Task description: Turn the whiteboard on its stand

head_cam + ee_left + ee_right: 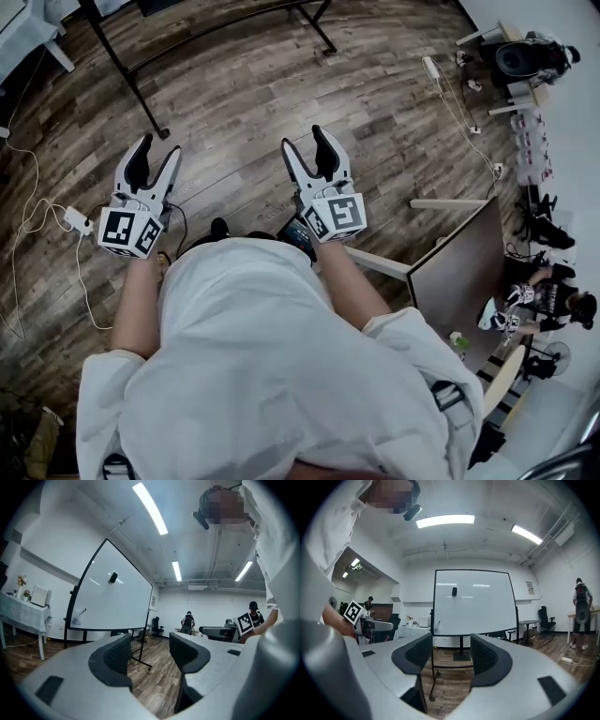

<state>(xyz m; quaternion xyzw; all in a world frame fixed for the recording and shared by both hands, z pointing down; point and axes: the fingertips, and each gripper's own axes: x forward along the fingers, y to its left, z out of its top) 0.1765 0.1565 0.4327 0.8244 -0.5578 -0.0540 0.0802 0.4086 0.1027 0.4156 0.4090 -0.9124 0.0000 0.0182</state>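
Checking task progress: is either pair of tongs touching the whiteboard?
No, left tongs and right tongs are open and empty, with the whiteboard standing apart ahead of them.

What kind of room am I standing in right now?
Most likely an office or lab workroom. A large whiteboard stands on a floor stand, a strip light runs along the ceiling, and an office chair sits near the far wall.

Whiteboard (471,604): white surface, black frame. Floor (244,94): brown wood-grain planks. Left gripper (157,150) and right gripper (305,142): grey bodies, black pads, black-and-white markers.
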